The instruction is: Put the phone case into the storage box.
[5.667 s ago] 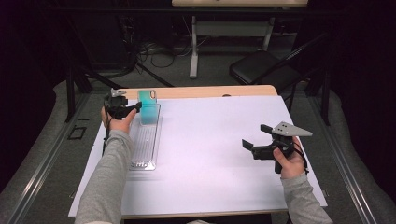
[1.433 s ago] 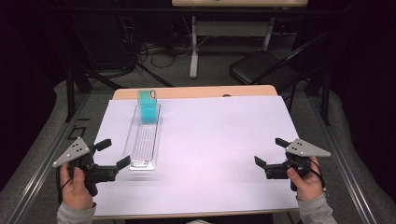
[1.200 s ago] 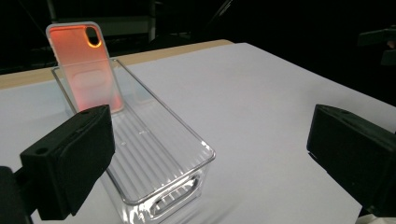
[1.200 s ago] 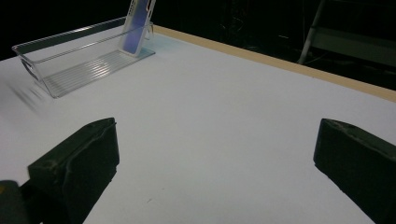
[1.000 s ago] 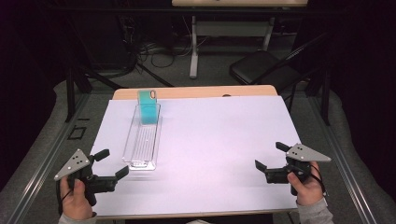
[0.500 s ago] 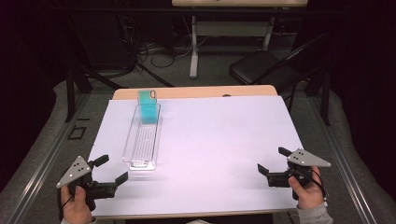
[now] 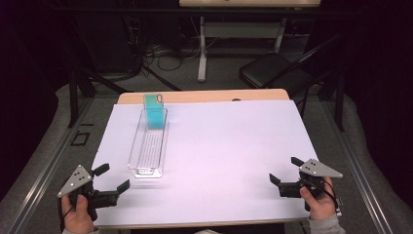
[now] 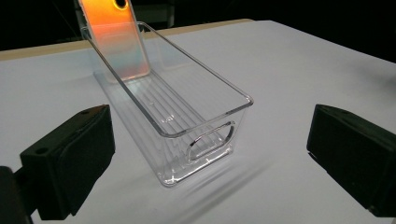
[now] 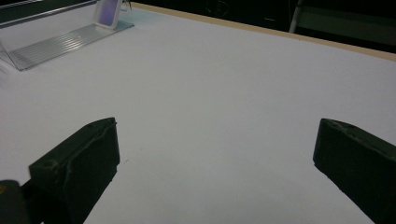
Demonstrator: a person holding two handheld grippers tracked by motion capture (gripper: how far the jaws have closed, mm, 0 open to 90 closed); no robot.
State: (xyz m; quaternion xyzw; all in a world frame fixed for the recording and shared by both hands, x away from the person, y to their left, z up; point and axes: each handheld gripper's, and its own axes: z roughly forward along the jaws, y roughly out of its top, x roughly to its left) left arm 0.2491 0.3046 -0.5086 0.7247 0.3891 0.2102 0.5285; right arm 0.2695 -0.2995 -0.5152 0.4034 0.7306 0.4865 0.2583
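Note:
A clear plastic bin (image 7: 148, 145) lies lengthwise on the white table (image 7: 229, 146), left of centre. A teal phone case (image 7: 154, 111) leans upright in its far end; in the left gripper view the phone case (image 8: 114, 39) glows orange inside the bin (image 8: 187, 112). My left gripper (image 7: 113, 178) is open at the table's near left corner, just short of the bin, with nothing between its jaws. My right gripper (image 7: 284, 176) is open near the front right edge, also empty. The bin (image 9: 60, 39) and the case (image 9: 108, 10) lie far off in the right gripper view.
The wooden tabletop edge (image 7: 204, 95) shows behind the white sheet. A black folding chair (image 7: 275, 70) and a white table leg (image 7: 202, 53) stand on the floor beyond. A broad bare stretch of white surface lies between the bin and my right gripper.
My left gripper let go of the phone case in the bin and drew back to the near left corner. Both grippers have drifted slightly toward the front edge over the last second.

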